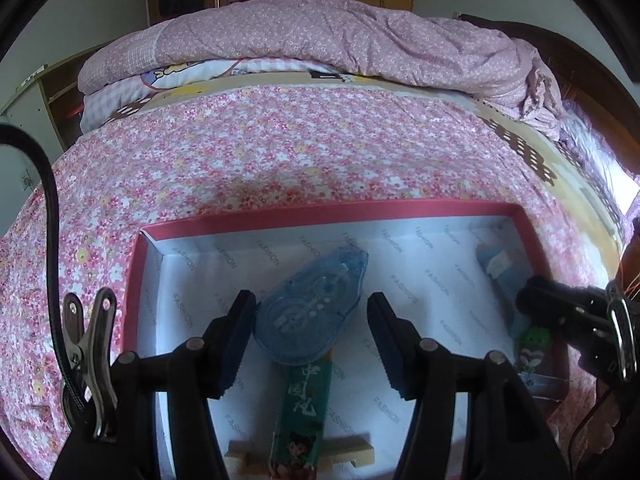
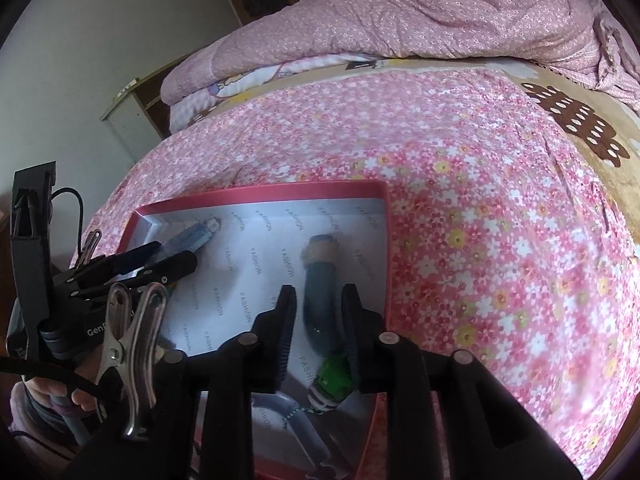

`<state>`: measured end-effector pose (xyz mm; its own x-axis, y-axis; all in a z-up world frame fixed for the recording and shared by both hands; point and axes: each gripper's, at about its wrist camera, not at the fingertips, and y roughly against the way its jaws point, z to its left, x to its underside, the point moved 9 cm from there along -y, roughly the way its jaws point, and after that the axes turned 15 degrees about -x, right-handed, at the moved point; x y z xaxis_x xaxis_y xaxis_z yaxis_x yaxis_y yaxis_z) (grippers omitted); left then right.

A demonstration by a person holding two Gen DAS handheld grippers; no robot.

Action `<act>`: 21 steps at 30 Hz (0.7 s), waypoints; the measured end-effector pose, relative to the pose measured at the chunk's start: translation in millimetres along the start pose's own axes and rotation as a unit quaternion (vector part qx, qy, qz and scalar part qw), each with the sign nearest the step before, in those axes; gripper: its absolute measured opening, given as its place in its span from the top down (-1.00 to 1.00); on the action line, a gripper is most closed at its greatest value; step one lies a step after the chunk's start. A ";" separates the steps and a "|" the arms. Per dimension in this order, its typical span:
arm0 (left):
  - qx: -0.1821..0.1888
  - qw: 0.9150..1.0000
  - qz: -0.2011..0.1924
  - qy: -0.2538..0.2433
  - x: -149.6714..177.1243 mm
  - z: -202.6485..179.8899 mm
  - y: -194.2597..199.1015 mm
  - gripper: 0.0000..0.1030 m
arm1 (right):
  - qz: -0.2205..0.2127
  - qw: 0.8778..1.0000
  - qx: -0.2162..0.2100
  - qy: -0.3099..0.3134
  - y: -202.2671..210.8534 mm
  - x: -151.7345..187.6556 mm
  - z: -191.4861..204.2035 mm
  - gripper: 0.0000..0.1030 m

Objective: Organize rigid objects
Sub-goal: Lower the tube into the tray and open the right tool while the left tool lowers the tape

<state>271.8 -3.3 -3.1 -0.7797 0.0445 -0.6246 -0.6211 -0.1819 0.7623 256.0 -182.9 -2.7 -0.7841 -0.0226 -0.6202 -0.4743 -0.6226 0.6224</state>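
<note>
The left gripper is held over the red box, its jaws apart. The blue correction-tape dispenser lies between them, close against the left pad while the right pad stands clear of it, so it is not gripped. Should the gripper be drawn away crookedly, the dispenser could be dragged by that near pad and shoved against the green tube on which its lower end rests; the tube in turn lies across a wooden block.

The right gripper is set low in the box's right part with its jaws only narrowly apart. The dark bottle-shaped item with a cork-coloured end lies between them; whether the pads touch it cannot be told, as the fisheye distorts this edge of the view. If it is touched, a lift could be expected to carry or roll it toward the green figure just behind.

Both grippers are crowded into one shallow box on a soft flowered bedspread. A knock against the cardboard wall could tip or slide the box, and the loosely laid items, including the blue piece near the far corner, would be scattered.
</note>
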 end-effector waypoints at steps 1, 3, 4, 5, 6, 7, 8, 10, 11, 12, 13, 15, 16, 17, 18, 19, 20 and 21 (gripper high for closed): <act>0.001 1.000 -0.002 0.000 0.2 0.3 3.3 -0.19 | -0.003 1.000 0.003 0.005 2.1 0.1 2.2 0.44; 0.003 1.000 -0.004 0.000 0.6 0.9 9.9 -0.19 | -0.007 1.000 0.007 0.011 6.7 0.3 5.2 0.43; 0.003 1.000 -0.005 0.001 0.7 0.9 12.4 -0.19 | -0.010 1.000 0.008 0.011 9.1 0.5 5.9 0.43; 0.003 1.000 -0.006 0.001 1.0 1.2 15.1 -0.19 | -0.012 1.000 0.007 0.009 12.0 1.3 6.8 0.42; 0.004 1.000 -0.007 0.001 1.9 1.4 18.1 -0.19 | -0.014 1.000 0.006 0.007 14.0 2.1 7.3 0.42; 0.007 1.000 -0.008 0.002 3.2 1.2 22.0 -0.19 | -0.015 1.000 0.005 0.005 16.5 3.9 8.1 0.42; 0.009 1.000 -0.009 0.002 4.2 0.6 24.9 -0.19 | -0.016 1.000 0.004 0.003 18.6 5.4 8.7 0.42; 0.011 1.000 -0.012 0.001 7.6 -0.4 31.4 -0.19 | -0.017 1.000 0.003 0.003 22.6 9.7 11.2 0.42; 0.012 1.000 -0.012 0.000 9.0 -1.0 34.2 -0.19 | -0.017 1.000 0.003 0.003 25.5 12.3 12.3 0.42; 0.014 1.000 -0.014 -0.002 11.2 -2.3 38.5 -0.19 | -0.017 1.000 0.003 0.003 27.6 14.5 13.7 0.42; 0.015 1.000 -0.016 -0.003 12.8 -3.0 41.6 -0.19 | -0.017 1.000 0.003 0.004 29.6 16.8 15.4 0.42; 0.016 1.000 -0.019 -0.006 16.2 -3.9 48.0 -0.19 | -0.019 1.000 0.001 0.005 34.2 20.8 19.7 0.42; 0.018 1.000 -0.021 -0.007 18.8 -4.5 52.5 -0.19 | -0.020 1.000 0.000 0.006 36.9 22.8 22.2 0.42; 0.019 1.000 -0.022 -0.008 20.4 -4.8 55.9 -0.19 | -0.021 1.000 -0.001 0.007 39.5 24.3 24.6 0.42; 0.020 0.999 -0.024 -0.010 22.9 -5.2 60.0 -0.19 | -0.023 1.000 -0.002 0.009 42.6 26.6 27.9 0.42; 0.020 0.999 -0.026 -0.011 25.4 -5.3 64.3 -0.19 | -0.024 1.000 -0.003 0.010 45.2 28.9 31.1 0.42; 0.020 0.999 -0.028 -0.012 27.5 -5.0 68.0 -0.19 | -0.025 1.000 -0.004 0.011 47.6 31.5 34.0 0.42; 0.020 0.999 -0.030 -0.012 29.9 -4.4 72.4 -0.19 | -0.026 1.000 -0.006 0.013 50.0 34.5 37.3 0.42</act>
<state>203.9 -19.5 32.7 -0.7429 0.0779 -0.6649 -0.6685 -0.1383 0.7307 190.3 -185.6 24.8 -0.7480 -0.0102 -0.6636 -0.5094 -0.6322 0.5839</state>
